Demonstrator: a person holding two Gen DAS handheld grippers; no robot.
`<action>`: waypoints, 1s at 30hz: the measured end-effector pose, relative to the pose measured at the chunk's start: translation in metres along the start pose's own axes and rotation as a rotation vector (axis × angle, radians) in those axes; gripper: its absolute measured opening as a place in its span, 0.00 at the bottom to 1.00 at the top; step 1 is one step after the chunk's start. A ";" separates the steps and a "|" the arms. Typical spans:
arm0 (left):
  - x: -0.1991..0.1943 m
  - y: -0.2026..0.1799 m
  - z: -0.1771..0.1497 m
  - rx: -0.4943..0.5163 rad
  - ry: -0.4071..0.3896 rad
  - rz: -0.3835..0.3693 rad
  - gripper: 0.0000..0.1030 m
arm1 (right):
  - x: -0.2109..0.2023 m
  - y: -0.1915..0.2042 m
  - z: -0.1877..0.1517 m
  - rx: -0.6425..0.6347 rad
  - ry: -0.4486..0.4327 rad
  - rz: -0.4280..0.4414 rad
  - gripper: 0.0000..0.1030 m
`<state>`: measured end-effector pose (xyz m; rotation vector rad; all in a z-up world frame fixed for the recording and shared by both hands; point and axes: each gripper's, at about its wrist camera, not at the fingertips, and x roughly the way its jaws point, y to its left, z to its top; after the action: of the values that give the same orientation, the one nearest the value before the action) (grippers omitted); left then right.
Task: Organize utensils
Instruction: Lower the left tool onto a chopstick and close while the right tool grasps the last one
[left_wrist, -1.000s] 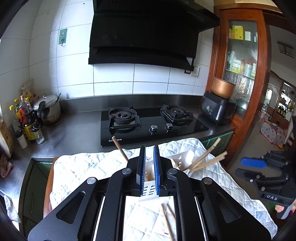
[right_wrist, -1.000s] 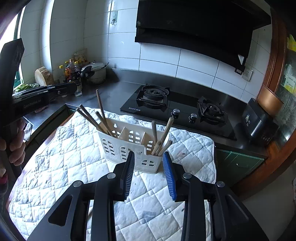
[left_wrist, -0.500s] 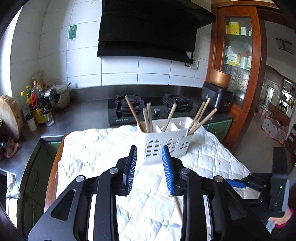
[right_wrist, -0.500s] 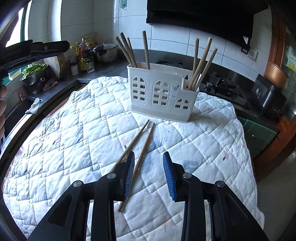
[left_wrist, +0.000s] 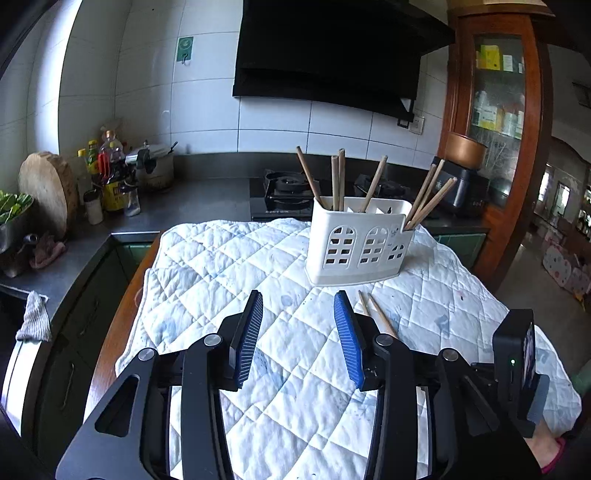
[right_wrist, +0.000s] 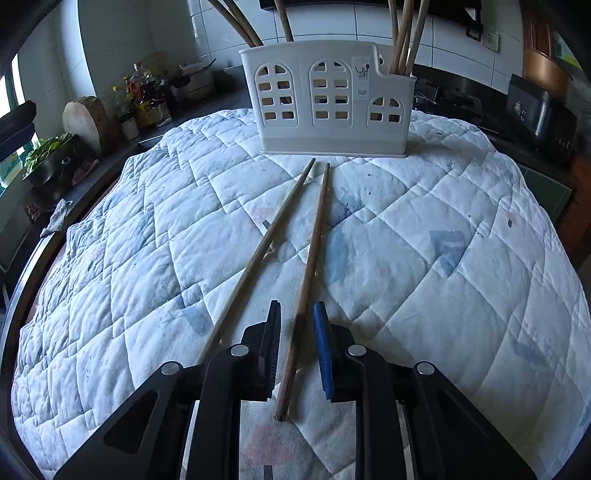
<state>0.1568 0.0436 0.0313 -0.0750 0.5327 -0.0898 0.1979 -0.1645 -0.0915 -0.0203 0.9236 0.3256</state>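
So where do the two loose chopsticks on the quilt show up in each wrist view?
Left wrist: loose chopsticks right of centre, partly hidden behind the left gripper's right finger.
Right wrist: the pair runs down the centre; one passes between the right gripper's fingers.
Shared landmark: white utensil caddy, just beyond their far tips.

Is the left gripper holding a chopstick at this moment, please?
No, the left gripper stands open over the quilted cloth with nothing between its jaws.

Daylight from window (right_wrist: 14, 85) left of jaws | quilt (right_wrist: 406, 258) bright, sharp | hood (left_wrist: 332, 51) dark | edges bowed, black-cornered
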 end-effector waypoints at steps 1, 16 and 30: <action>0.002 0.003 -0.004 -0.014 0.010 0.001 0.40 | 0.002 -0.001 0.000 0.008 0.002 0.004 0.17; 0.022 0.003 -0.044 -0.086 0.109 -0.009 0.43 | 0.006 0.004 -0.004 0.016 -0.018 -0.059 0.08; 0.055 -0.051 -0.085 -0.068 0.243 -0.130 0.42 | -0.038 -0.013 -0.003 0.051 -0.120 -0.039 0.06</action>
<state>0.1573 -0.0173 -0.0647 -0.1669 0.7733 -0.2093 0.1779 -0.1873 -0.0645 0.0284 0.8114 0.2642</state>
